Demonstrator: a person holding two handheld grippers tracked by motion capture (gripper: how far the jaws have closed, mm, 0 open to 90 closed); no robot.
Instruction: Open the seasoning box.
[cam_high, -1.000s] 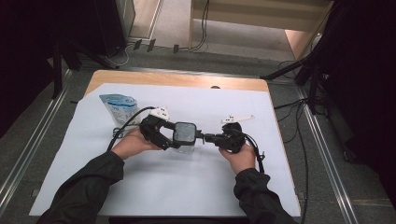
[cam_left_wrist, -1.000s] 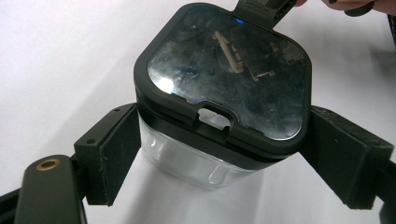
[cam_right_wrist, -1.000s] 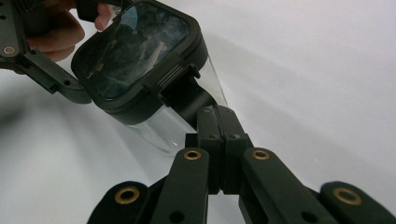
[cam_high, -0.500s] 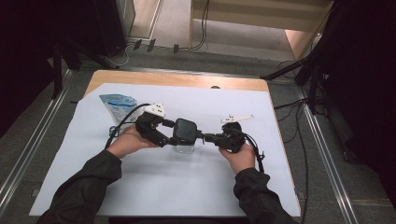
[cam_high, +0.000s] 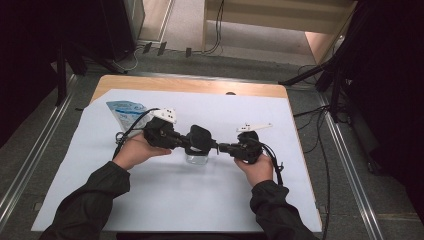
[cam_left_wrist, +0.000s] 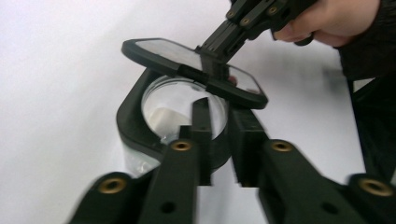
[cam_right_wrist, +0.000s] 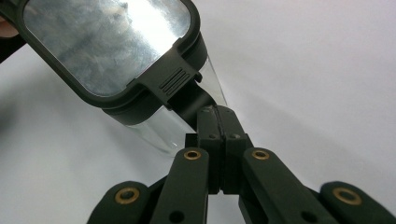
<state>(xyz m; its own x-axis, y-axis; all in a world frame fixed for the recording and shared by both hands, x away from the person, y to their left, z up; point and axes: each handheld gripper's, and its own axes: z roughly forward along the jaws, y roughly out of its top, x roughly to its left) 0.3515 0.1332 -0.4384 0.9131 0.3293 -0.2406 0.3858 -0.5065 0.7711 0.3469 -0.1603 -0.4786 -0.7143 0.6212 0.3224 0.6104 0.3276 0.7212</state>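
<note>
The worktop (cam_high: 150, 87) is wooden and mostly covered by a white sheet (cam_high: 165, 200), with a person's two dark-sleeved forearms reaching across it from the near edge. A clear container (cam_high: 198, 158) stands on the sheet near its middle, and everything else is placed here relative to it.

A pale blue-and-white pouch (cam_high: 125, 111) lies on the sheet well to the left of the container and farther from the person.

The container has a black rim (cam_left_wrist: 135, 135) around its mouth, clear walls, and something pale lying inside at the bottom. Its black-framed lid (cam_left_wrist: 187, 65) with a see-through panel is lifted off the rim and hangs tilted just above the opening.

The left tongs (cam_high: 187, 141) come in from the container's left. Its jaws have just been closing, and in the left gripper view they straddle the near rim, one finger (cam_left_wrist: 201, 126) inside the mouth and the other outside, pinching the rim and wall between them.

The right tongs (cam_high: 220, 147) come in from the container's right. Its jaws are pressed fully together on the lid's ribbed black tab (cam_right_wrist: 180, 91), holding the lid aloft by that edge, as the right gripper view shows close up.
</note>
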